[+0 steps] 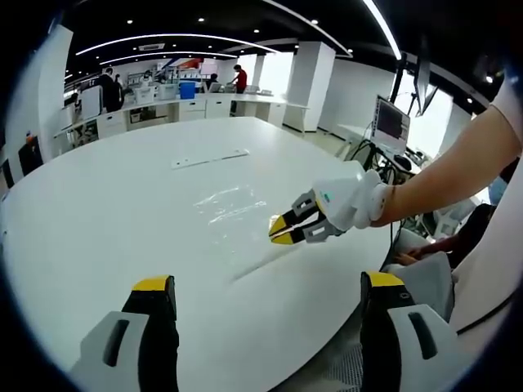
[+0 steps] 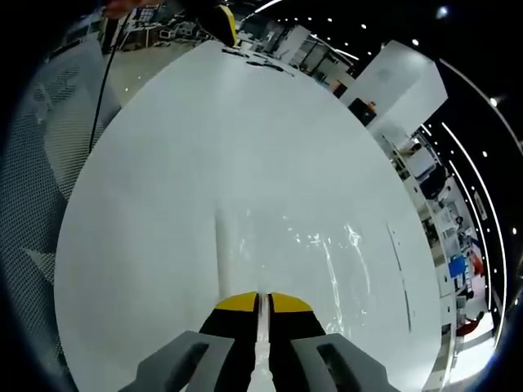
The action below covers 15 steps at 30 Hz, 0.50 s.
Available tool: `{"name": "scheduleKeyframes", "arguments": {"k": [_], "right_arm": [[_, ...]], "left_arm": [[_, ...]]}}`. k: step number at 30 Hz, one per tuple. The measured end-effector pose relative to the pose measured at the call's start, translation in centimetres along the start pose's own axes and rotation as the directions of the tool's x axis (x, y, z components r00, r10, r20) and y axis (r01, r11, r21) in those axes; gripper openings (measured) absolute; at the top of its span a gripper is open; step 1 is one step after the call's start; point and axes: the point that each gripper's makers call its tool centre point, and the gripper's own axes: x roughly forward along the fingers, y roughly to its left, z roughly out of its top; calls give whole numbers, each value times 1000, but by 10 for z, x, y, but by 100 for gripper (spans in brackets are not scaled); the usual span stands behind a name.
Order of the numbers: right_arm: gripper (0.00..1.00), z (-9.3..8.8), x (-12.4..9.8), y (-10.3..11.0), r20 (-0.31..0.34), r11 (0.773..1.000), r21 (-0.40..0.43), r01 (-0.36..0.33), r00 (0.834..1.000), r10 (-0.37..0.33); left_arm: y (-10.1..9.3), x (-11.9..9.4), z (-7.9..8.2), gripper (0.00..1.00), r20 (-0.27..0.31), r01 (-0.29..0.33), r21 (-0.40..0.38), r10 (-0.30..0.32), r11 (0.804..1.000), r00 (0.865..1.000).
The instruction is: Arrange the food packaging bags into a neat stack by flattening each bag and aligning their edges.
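Currently, clear food packaging bags (image 1: 231, 204) are seen lying flat on the white table (image 1: 122, 212), approx. mid-table, near the right gripper (image 1: 282, 231). R. jaws are nearly closed, pinching a thin clear edge of a bag (image 2: 260, 343) between them. Left gripper (image 1: 265, 290) is held wide apart w/ nothing between, well short of the bags. A white strip (image 1: 210, 158) lies farther back.
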Motion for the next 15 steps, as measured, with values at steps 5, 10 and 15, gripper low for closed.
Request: {"name": "scheduleKeyframes", "arguments": {"k": [5, 10, 15], "right_arm": [[1, 0, 0, 1, -1, 1000, 2, -2, 1000, 2], [2, -2, 0, 3, -5, 1000, 4, -10, 1000, 10], [2, -3, 1, 5, -7, 1000, 4, -14, 1000, 14]], "left_arm": [[1, 0, -1, 92, 0, 0, -1, 0, 1000, 1000], [0, 0, 0, 92, 2, 0, -1, 0, 1000, 1000], [0, -1, -1, 92, 1, -1, -3, 1, 1000, 1000]]}}
